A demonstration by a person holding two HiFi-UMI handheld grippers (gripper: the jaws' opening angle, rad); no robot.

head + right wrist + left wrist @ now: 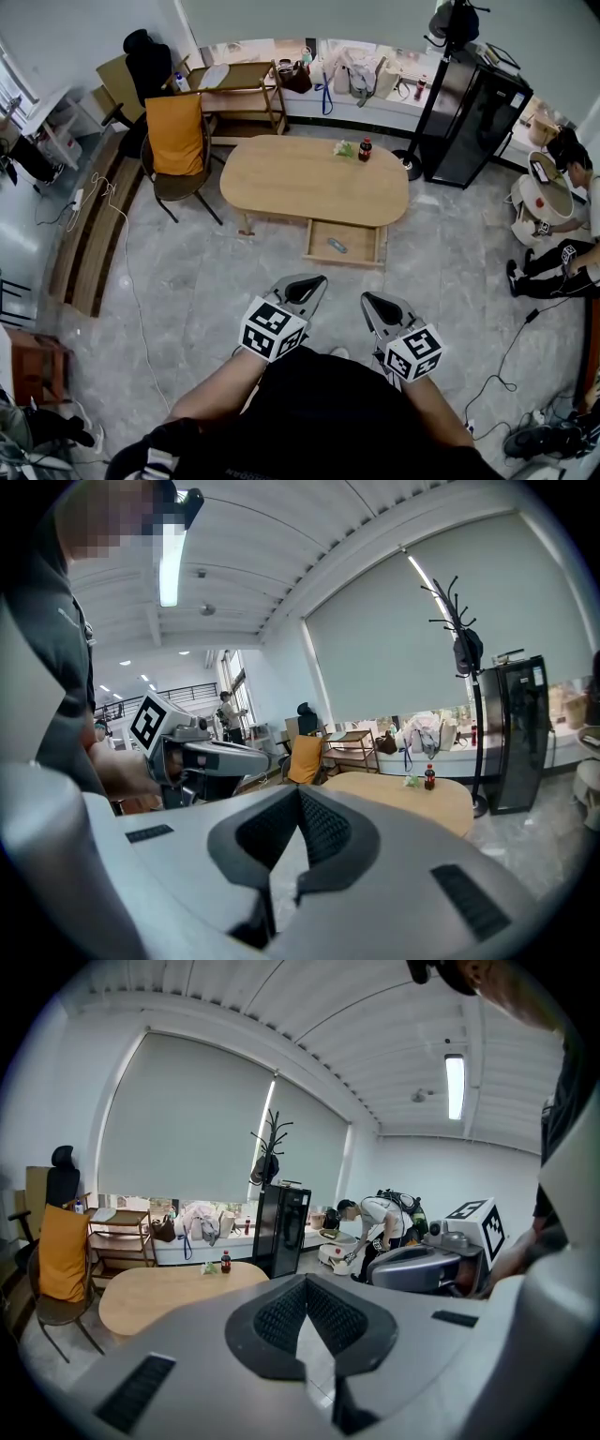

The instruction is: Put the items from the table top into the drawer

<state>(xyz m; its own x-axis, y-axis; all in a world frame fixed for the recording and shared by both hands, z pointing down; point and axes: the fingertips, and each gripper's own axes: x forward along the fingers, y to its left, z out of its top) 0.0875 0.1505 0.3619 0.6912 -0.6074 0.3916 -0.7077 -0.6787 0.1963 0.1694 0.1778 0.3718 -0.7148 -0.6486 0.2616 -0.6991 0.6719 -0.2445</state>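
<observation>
My left gripper (307, 284) and right gripper (376, 302) hung empty, jaws together. The bottle (365, 149) stood well ahead of them at the table's (291, 178) far edge, past the open drawer (361, 242). I judged I should walk closer, then open the jaws.

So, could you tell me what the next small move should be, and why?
Probably step closer to the table: the bottle and the green item sit on its far end, the drawer is open, and both the left gripper and the right gripper are shut, empty and well short of it.
</observation>
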